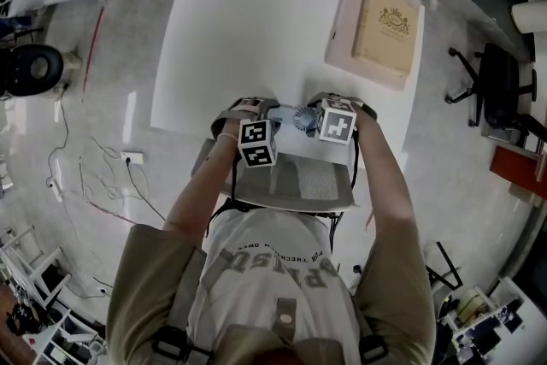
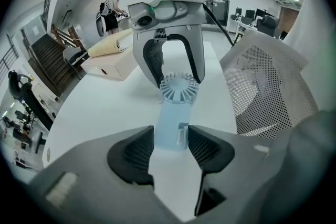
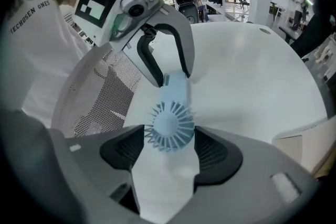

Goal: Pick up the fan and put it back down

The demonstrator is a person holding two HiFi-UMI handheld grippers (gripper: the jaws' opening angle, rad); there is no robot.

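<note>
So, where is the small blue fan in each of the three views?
Head view: fan at the table's near edge, centre.
Left gripper view: fan at centre, handle between the jaws.
Right gripper view: fan low centre, round head between the jaws.
Shared landmark: mesh chair.

Fan [image 1: 303, 119] | pale blue, round ribbed head, flat handle | handle left, head right | near edge of white table [image 1: 248, 30]
</note>
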